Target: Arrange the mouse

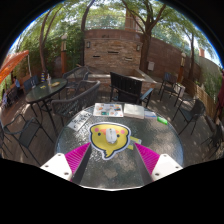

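A yellow cartoon-shaped mouse mat [110, 140] lies on the round glass table [118, 172], just ahead of my fingers. On its middle sits a small white object that looks like the mouse [111, 132]. My gripper [112, 165] is open and hovers over the table's near side with nothing between the fingers. The left pink pad [72, 157] and the right pink pad [148, 155] stand on either side of the mat's near end, not touching it.
Flat papers or booklets [108, 110] and a green item [163, 120] lie on the table's far side. A dark chair [125, 88] stands behind the table. Another metal table [45, 92] with chairs is to the left. A brick wall [112, 48] and trees stand beyond.
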The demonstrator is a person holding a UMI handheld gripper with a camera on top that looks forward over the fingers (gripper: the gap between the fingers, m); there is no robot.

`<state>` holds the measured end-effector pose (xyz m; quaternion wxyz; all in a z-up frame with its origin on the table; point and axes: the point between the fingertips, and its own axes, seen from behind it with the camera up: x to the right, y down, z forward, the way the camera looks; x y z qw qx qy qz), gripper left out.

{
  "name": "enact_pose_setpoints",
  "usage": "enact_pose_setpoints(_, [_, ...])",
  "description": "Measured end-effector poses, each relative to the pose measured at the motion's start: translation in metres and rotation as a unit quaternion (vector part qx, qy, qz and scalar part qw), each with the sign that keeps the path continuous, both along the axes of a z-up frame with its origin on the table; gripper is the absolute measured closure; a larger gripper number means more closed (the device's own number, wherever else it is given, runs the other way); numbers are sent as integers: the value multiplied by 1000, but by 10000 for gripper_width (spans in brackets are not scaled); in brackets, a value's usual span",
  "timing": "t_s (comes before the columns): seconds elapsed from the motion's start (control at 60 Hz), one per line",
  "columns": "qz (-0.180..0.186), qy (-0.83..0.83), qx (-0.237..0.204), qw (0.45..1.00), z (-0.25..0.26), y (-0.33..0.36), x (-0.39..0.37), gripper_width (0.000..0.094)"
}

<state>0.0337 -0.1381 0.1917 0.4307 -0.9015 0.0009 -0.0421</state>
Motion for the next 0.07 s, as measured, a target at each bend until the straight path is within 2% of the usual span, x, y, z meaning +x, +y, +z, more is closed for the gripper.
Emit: enact_pose_setpoints(0.067, [3, 0, -2, 1000, -2, -1, -1, 75])
